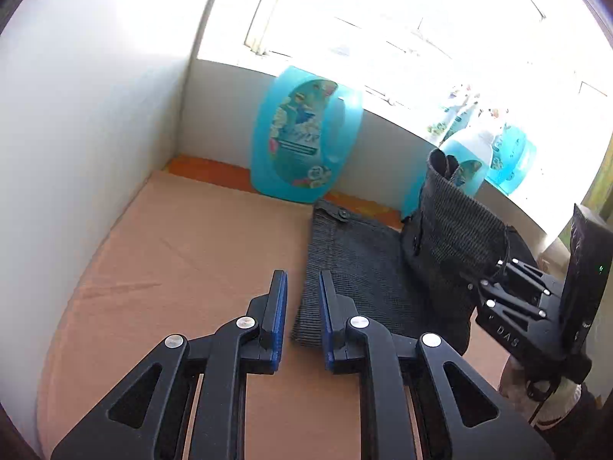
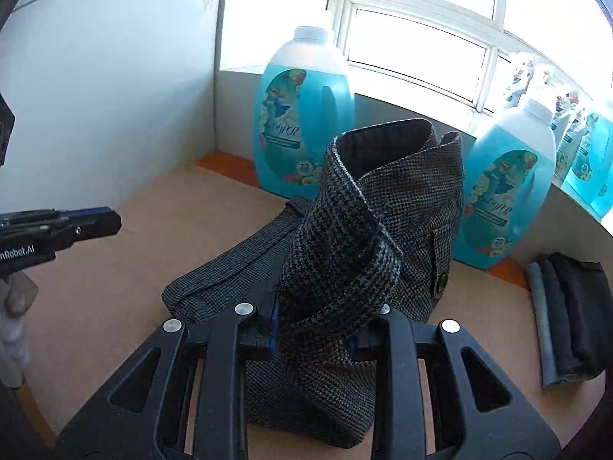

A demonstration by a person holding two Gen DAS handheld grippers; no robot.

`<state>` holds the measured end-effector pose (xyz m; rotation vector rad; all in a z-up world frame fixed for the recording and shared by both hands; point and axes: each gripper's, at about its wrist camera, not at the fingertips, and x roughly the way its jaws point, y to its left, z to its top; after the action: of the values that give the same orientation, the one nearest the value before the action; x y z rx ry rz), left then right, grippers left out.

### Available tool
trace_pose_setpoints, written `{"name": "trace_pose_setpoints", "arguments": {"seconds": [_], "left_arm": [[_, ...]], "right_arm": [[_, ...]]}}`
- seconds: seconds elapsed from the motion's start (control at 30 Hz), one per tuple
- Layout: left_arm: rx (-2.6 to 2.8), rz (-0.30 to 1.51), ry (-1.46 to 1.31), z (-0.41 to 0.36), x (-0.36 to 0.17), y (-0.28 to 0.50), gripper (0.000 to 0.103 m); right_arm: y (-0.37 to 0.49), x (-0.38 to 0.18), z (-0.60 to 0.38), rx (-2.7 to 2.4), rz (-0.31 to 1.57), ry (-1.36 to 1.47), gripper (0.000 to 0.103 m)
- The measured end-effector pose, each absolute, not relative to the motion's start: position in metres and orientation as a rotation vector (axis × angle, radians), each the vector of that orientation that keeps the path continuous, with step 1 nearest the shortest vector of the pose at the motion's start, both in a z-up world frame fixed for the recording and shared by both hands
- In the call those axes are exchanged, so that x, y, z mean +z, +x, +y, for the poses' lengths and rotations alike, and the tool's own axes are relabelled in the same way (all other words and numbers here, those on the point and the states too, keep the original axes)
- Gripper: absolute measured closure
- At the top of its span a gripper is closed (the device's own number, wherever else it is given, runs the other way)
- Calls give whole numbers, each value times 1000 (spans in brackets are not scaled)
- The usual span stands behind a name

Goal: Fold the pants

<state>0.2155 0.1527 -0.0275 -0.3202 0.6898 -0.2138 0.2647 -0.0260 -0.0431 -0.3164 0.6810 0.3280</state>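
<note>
At the centre of the right wrist view, the right gripper point(image 2: 312, 329) pinches a raised fold of the tweed pants point(image 2: 345, 253) to carry it over, while the left gripper point(image 1: 303, 318) hangs nearly closed, empty.

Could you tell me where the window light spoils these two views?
Left wrist view: window blown out to white, swallowing the bottle top. Right wrist view: panes bright, but frames, bottle cap and tweed pants stay legible; fisheye bends the sill.

Two close wrist views angled down, both sharing the pants point(image 1: 356, 260) and bottle point(image 2: 302, 122).
</note>
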Motion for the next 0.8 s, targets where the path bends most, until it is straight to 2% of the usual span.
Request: {"name": "trace_pose_setpoints", "arguments": {"seconds": [0.2,0.43,0.5,0.67,0.73,0.8], "left_arm": [[-124,679,-363,200,-30,199,89],[-127,680,-355,198,-31,196,89],[-133,676,-349,195,-29,198,89],[-158,670,-344,185,-26,201,89],[-177,674,-339,177,-26,204,89],[-197,681,-324,167,-26,207,89]], "right_arm": [[268,-99,43,370,746,-508,79],[271,-106,51,393,759,-521,78],[268,-101,45,439,765,-495,71],[251,-68,9,579,752,-301,64],[246,-54,-12,586,734,-226,56],[244,-42,-34,581,727,-159,55]]}}
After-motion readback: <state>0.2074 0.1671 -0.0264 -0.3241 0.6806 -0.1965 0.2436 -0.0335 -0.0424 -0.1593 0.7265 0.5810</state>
